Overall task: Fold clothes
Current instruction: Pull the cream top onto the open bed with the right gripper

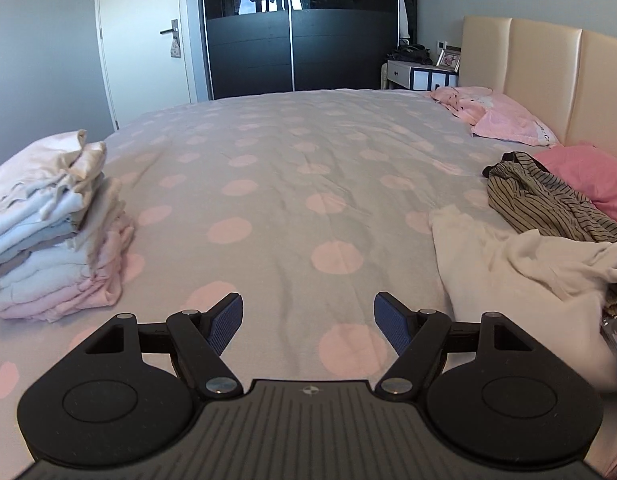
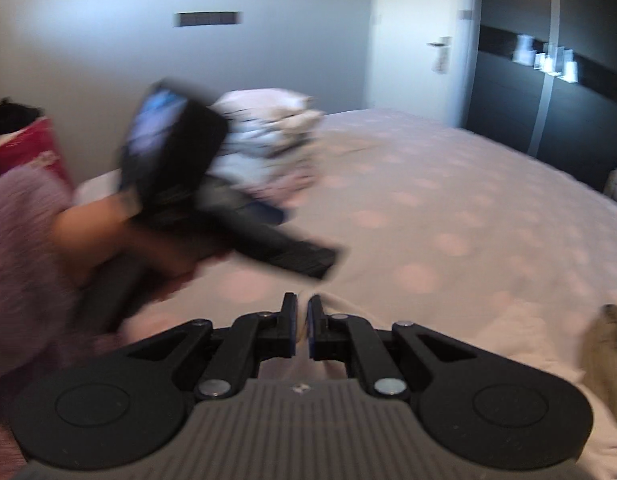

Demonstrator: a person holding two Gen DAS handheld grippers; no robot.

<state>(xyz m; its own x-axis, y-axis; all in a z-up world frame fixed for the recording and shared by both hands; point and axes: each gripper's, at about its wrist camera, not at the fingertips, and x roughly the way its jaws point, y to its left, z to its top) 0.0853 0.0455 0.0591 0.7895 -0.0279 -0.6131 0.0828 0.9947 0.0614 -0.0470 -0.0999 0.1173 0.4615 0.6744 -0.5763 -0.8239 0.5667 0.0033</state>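
Note:
My left gripper (image 1: 308,316) hangs open over the bare dotted bedspread (image 1: 292,168), its blue pads (image 1: 228,322) wide apart with nothing between them. A crumpled white garment (image 1: 508,268) lies to its right, and a striped olive garment (image 1: 548,204) lies behind that. A stack of folded clothes (image 1: 52,232) stands at the left. In the blurred right wrist view my right gripper (image 2: 304,320) is shut, with a fold of the white garment (image 2: 508,328) pinched between its pads. The left gripper (image 2: 292,258) shows there too, blurred, held by a hand (image 2: 120,248).
Pink pillows (image 1: 508,120) and a cream headboard (image 1: 548,72) line the right side. A dark wardrobe (image 1: 300,28), a white door (image 1: 144,36) and a nightstand (image 1: 416,74) stand beyond the bed. A person's purple sleeve (image 2: 20,240) and a red bag (image 2: 32,148) are at the left.

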